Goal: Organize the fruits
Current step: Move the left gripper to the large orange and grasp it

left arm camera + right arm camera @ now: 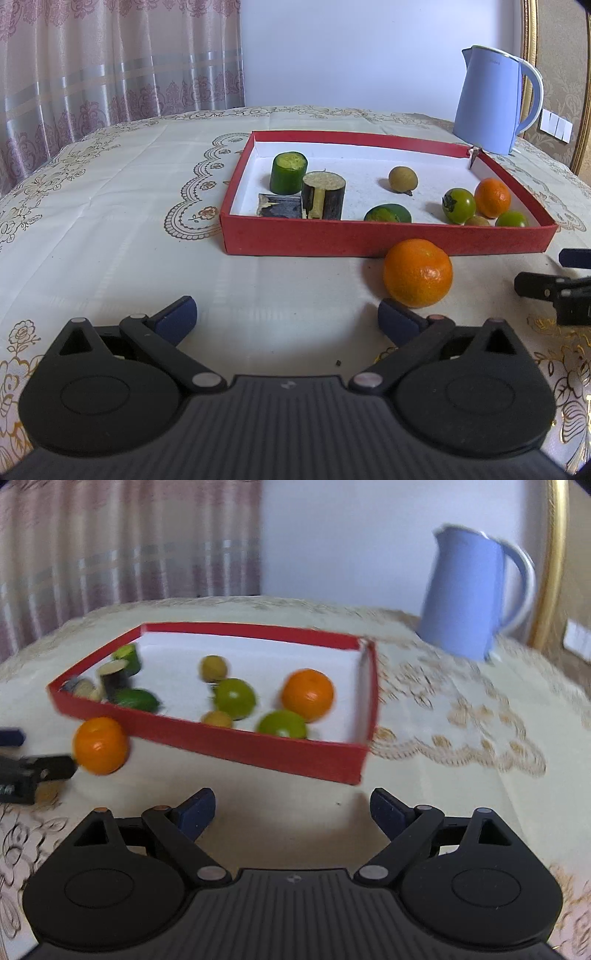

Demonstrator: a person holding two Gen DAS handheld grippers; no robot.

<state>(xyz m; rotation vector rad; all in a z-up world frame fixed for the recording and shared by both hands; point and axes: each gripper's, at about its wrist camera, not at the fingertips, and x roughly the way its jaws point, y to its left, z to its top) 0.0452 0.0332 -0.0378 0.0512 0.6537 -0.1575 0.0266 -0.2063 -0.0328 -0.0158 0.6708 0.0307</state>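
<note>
My left gripper (286, 317) fills the bottom of its frame with jaws spread wide and nothing between them. The loose orange (417, 272) sits on the tablecloth (110, 221) just above my right-hand pad, in the lower right of centre, so close that I cannot tell whether pad and peel touch. I judge I hang low and wide here to take that fruit next, since it alone lies outside the red tray (388, 236), near or against the front wall.

My right gripper (292, 810) is likewise spread and empty at the bottom of its own view. That whole view is smeared, so edges there are unreliable. It shows the same orange at middle left, beside black parts of my other tool at the left edge.

Inside the tray, the near wall cuts off the bottoms of several pieces: a dark green fruit (387, 214) at centre, small green and brownish ones at right. Further in stand a cut cucumber piece (289, 173), a dark-skinned cut piece (324, 195) and a flat dark slab I cannot identify, all at the tray's left; fruit clusters right, round an orange in the tray (492, 197). That split looks like deliberate sorting.

Furthest, upper right, stands a blue kettle (491, 99), its base hidden behind the tray's corner.
</note>
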